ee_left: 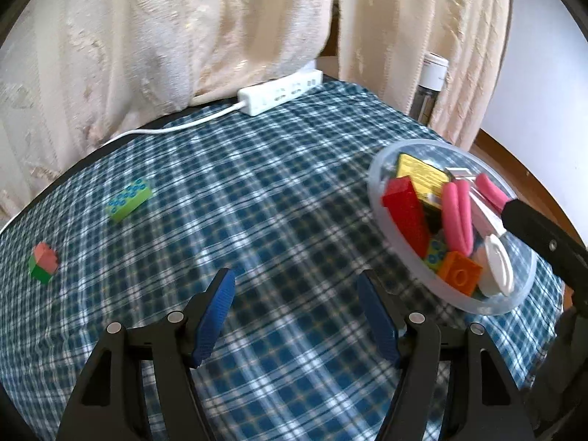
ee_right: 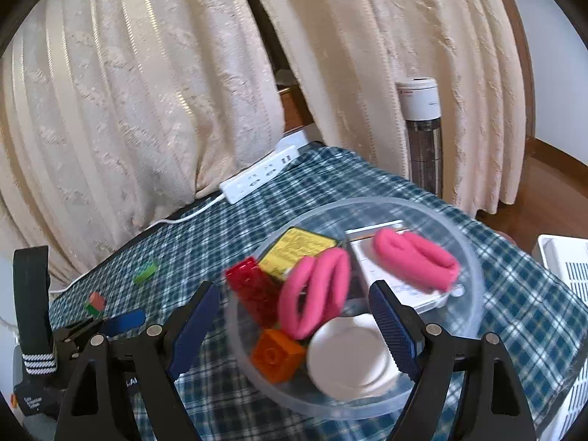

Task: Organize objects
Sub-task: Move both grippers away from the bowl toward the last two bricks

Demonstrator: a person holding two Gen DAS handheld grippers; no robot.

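We see our left claw [ee_left: 296, 290] spread wide above the checked cloth of the worktop [ee_left: 275, 191], its blue pads [ee_left: 217, 316] gripping nothing and touching nothing. Our right claw [ee_right: 294, 301] is also wide apart and empty, hovering over the near rim of the clear plastic bowl [ee_right: 474, 257]; one pad [ee_right: 395, 327] stands in front of the bowl's inside, the other to the left of the bowl's wall, and we cannot tell whether either touches the plastic.

The bowl is our landmark. Inside it lie a red building brick [ee_right: 253, 290], an orange brick [ee_right: 277, 354], a white round lid [ee_right: 349, 354], two pink foam loops [ee_right: 312, 297], a yellow-labelled pack [ee_right: 296, 250] and a white flat box [ee_right: 382, 279] under the farther pink loop [ee_right: 415, 259]. A small yellow-green piece [ee_left: 435, 251] with blue dots peeks out beside the orange brick.

Well to the left of the bowl, a green brick with blue studs [ee_left: 129, 198] rests on the cloth, and farther left still sits a small green block with a pink top [ee_left: 44, 262]. Behind the bowl, at the worktop's far edge, lies a white power strip [ee_left: 281, 92] with its cord running left, against cream curtains [ee_left: 183, 36]. To the right of the bowl stands a white slotted basket [ee_right: 567, 261].
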